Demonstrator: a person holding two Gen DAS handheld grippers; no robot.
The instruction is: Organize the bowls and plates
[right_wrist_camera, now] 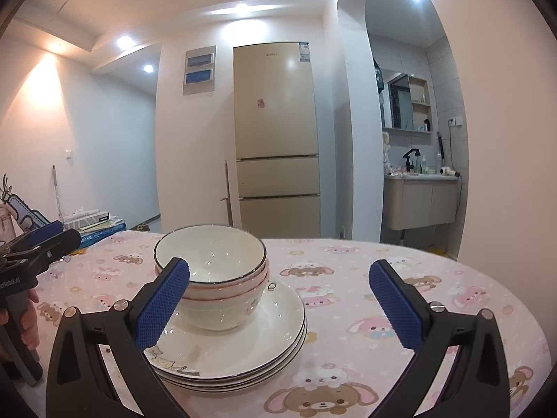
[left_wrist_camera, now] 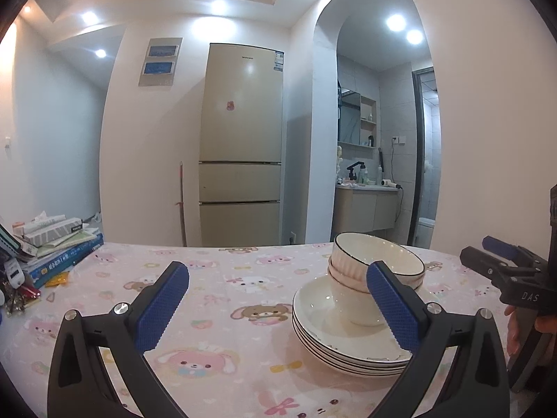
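Observation:
Several white plates [left_wrist_camera: 334, 345] [right_wrist_camera: 257, 351] lie stacked on the pink cartoon tablecloth. Nested white bowls [left_wrist_camera: 362, 264] [right_wrist_camera: 216, 268] sit on top of the stack, the top one dark-rimmed. My left gripper [left_wrist_camera: 278, 303] is open, nothing between its blue pads, with the stack just inside and behind its right finger. My right gripper [right_wrist_camera: 278, 303] is open too, and the stack sits behind its left finger. Each gripper shows at the other view's edge: the right one [left_wrist_camera: 501, 261] and the left one [right_wrist_camera: 45, 240], both held in a hand.
A pile of books and a tissue box [left_wrist_camera: 55, 240] [right_wrist_camera: 94, 223] sits at the table's far left, with keys and small items near it. The table's far edge [left_wrist_camera: 209, 244] faces a beige fridge [left_wrist_camera: 240, 146] and an arched washroom doorway.

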